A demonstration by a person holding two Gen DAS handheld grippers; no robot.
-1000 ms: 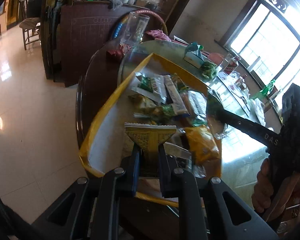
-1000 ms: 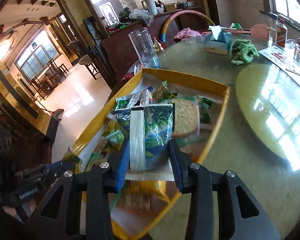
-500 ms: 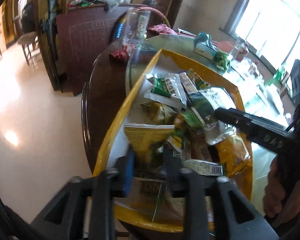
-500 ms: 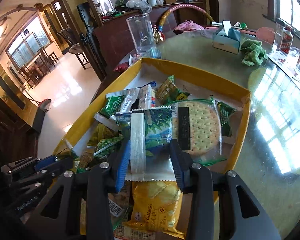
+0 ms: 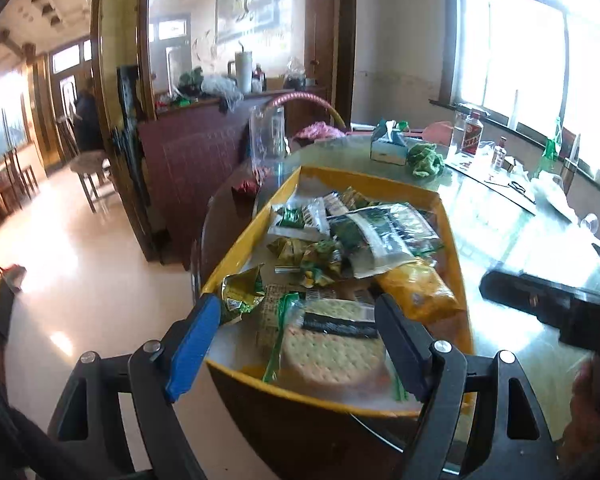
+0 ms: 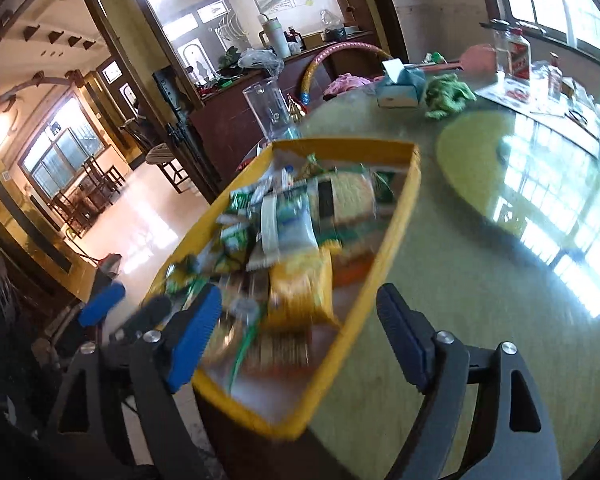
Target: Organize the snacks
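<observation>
A yellow tray point(image 5: 449, 216) full of snack packets sits at the near edge of the round glass table; it also shows in the right wrist view point(image 6: 404, 204). In it lie a round cracker pack point(image 5: 332, 350), a yellow cracker bag point(image 5: 418, 290), a small yellow-green packet point(image 5: 242, 290) and a blue-green packet point(image 6: 290, 224). My left gripper point(image 5: 298, 322) is open and empty, above the tray's near end. My right gripper point(image 6: 298, 320) is open and empty, above the tray's near right rim. The right gripper's body point(image 5: 552, 306) shows at the right of the left wrist view.
On the table beyond the tray stand a clear plastic jug point(image 5: 267, 136), a tissue box point(image 5: 389, 147), a green cloth point(image 5: 426, 160) and bottles point(image 5: 473, 132) near the window. A dark wooden sideboard point(image 5: 196, 148) and chairs stand to the left, over a shiny floor.
Both grippers have opened and let their packets go into the tray: the left dropped the yellow packet, the right the blue-green one. Both have drawn back and up from the tray.
</observation>
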